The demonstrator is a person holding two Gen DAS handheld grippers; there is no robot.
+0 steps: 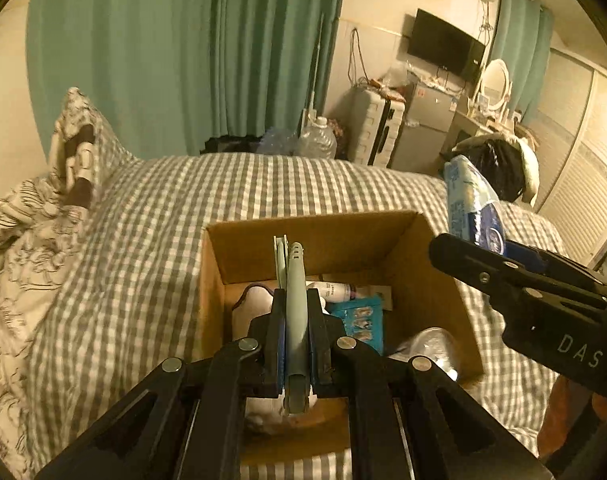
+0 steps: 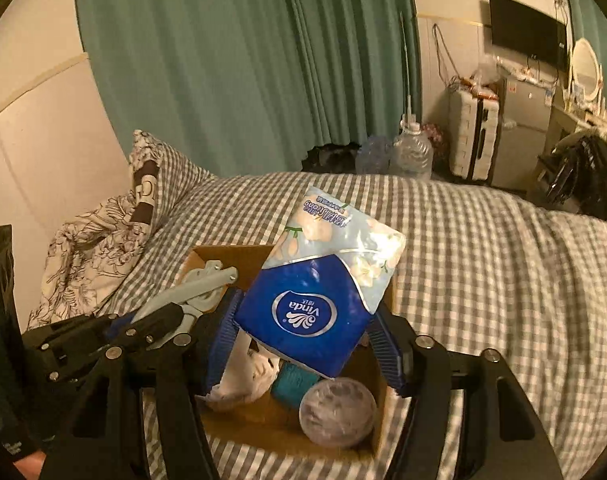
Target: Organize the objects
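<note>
Left wrist view, left hand-held gripper point(image 1: 296, 312): clenched on a pale grey-green clamp-like tool point(image 1: 295, 300); what the tool is exactly I cannot tell.
Left wrist view, tool axis: its long axis runs straight ahead along the fingers, tip over the far wall of the cardboard box point(image 1: 239, 248).
Left wrist view, box position: directly beneath and ahead of this hand-held gripper, open-topped, standing on the checked bed point(image 1: 143, 216); the drop is downward.
Left wrist view, right hand-held gripper point(image 1: 503, 268): at the right, beside the box's right wall, carrying the tissue pack point(image 1: 469, 208).
Right wrist view, right hand-held gripper point(image 2: 303, 332): grasping the blue tissue pack, which stands tilted between the fingers.
Right wrist view, pack versus box: the pack hangs over the box opening; a grey ball point(image 2: 337, 412) lies inside below it.
Nearer hand, judged: both are over the box; the left is more centred.
</note>
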